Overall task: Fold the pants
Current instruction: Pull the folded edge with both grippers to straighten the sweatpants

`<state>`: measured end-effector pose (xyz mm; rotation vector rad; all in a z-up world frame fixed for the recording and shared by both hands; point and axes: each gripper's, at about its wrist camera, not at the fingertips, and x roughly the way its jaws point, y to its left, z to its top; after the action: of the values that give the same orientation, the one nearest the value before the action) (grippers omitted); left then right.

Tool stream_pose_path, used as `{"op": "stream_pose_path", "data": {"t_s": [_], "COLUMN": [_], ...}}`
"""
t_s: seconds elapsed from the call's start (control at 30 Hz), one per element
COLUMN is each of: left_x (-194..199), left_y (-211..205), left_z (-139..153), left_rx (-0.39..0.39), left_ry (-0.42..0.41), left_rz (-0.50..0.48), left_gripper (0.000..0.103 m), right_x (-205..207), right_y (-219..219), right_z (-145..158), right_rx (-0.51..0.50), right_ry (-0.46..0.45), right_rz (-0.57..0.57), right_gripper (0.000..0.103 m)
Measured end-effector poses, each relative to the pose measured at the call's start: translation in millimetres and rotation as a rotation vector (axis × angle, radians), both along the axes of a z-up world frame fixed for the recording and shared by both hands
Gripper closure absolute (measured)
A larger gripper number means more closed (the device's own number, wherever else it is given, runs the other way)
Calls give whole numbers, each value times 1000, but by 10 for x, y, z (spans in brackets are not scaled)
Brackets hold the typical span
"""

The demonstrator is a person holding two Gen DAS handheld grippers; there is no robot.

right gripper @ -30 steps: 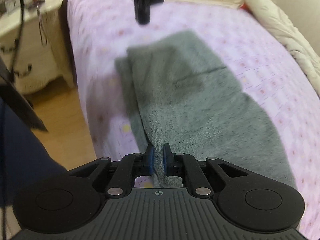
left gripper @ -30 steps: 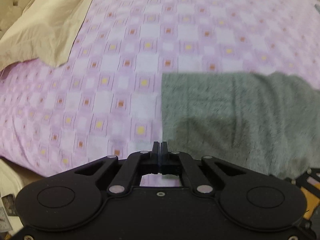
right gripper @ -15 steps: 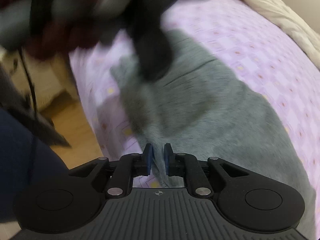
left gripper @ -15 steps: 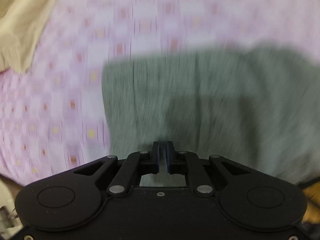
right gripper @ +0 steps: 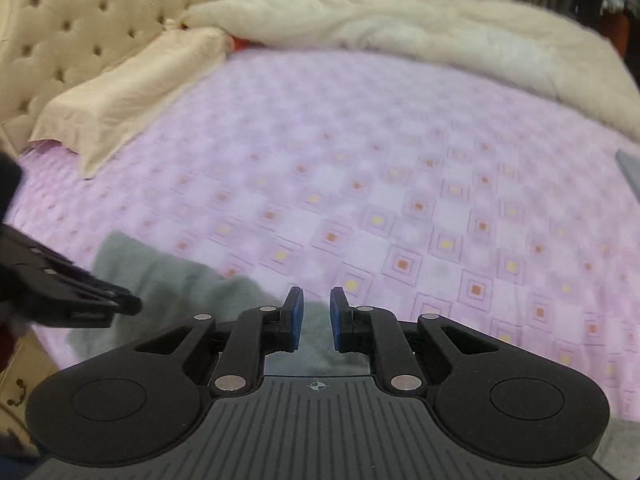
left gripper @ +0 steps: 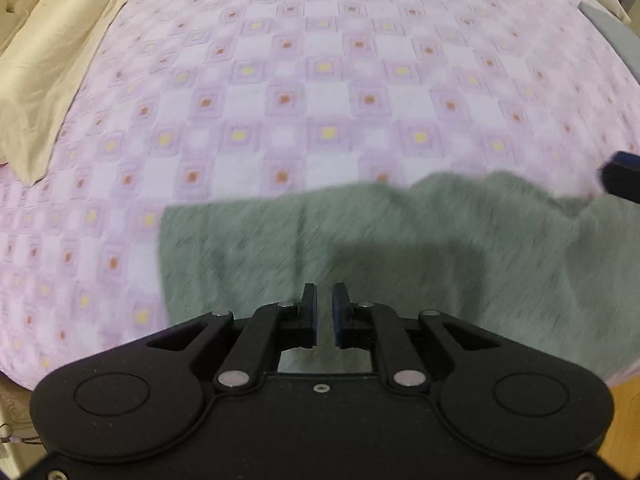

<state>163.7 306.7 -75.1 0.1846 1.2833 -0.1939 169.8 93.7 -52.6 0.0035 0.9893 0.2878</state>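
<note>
Grey fleece pants (left gripper: 400, 248) lie folded along the near edge of the bed. My left gripper (left gripper: 324, 309) hovers over their near part with a narrow gap between the jaws and nothing in it. My right gripper (right gripper: 316, 312) is over the right end of the pants (right gripper: 168, 280), its jaws a little apart and empty. The left gripper's body (right gripper: 60, 292) shows at the left of the right wrist view. The right gripper's tip (left gripper: 622, 178) shows at the right edge of the left wrist view.
The bed has a pink checked sheet (left gripper: 320, 92). A beige pillow (right gripper: 132, 88) lies at the tufted headboard (right gripper: 72, 28), and a cream duvet (right gripper: 460, 40) is bunched along the far side. A grey item (left gripper: 612, 36) lies at the far right. Wooden floor (left gripper: 624, 420) shows beside the bed.
Both grippers have opened slightly and let go of the pants. The right gripper has swung from looking along the pants to facing across the bed. The left gripper has shifted right over the pants.
</note>
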Motion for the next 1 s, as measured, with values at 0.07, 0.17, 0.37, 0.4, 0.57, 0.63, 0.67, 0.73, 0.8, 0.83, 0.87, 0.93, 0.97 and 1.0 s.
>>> {"op": "stream_pose_path", "data": {"t_s": [0.07, 0.17, 0.37, 0.4, 0.57, 0.63, 0.67, 0.73, 0.8, 0.83, 0.87, 0.93, 0.97, 1.0], "left_x": [70, 52, -55, -48, 64, 143, 204, 213, 200, 188, 172, 148, 123, 115], "left_y": [-46, -58, 29, 20, -30, -72, -49, -52, -60, -57, -44, -12, 10, 33], "left_z": [-49, -238, -457, -458, -501, -532, -555, -568, -565, -591, -591, -579, -574, -577], "left_rx": [3, 49, 98, 105, 106, 109, 110, 114, 114, 111, 107, 97, 93, 89], "left_ry": [11, 63, 104, 108, 143, 146, 145, 139, 136, 136, 137, 139, 140, 140], "left_rz": [31, 58, 93, 95, 148, 157, 155, 150, 150, 153, 159, 172, 176, 182], "left_gripper": [84, 84, 81, 81, 85, 86, 86, 86, 86, 86, 85, 85, 85, 85], "right_x": [139, 152, -146, -223, -78, 116, 194, 363, 497, 547, 582, 620, 640, 653], "right_y": [17, 12, 91, 131, 85, 33, 9, -20, -44, -47, -52, -79, -91, -100], "right_z": [-228, -474, -604, -600, -593, -616, -632, -671, -749, -784, -813, -836, -840, -865], "right_rx": [-1, 0, 38, 30, 66, 118, 139, 190, 231, 240, 239, 231, 238, 251], "right_ry": [53, 132, 221, 216, 206, 224, 232, 253, 294, 316, 333, 341, 344, 357], "right_rz": [8, 31, 157, 192, 198, 162, 152, 145, 140, 136, 131, 126, 124, 125], "right_gripper": [87, 82, 82, 82, 82, 82, 82, 82, 81, 81, 81, 81, 81, 81]}}
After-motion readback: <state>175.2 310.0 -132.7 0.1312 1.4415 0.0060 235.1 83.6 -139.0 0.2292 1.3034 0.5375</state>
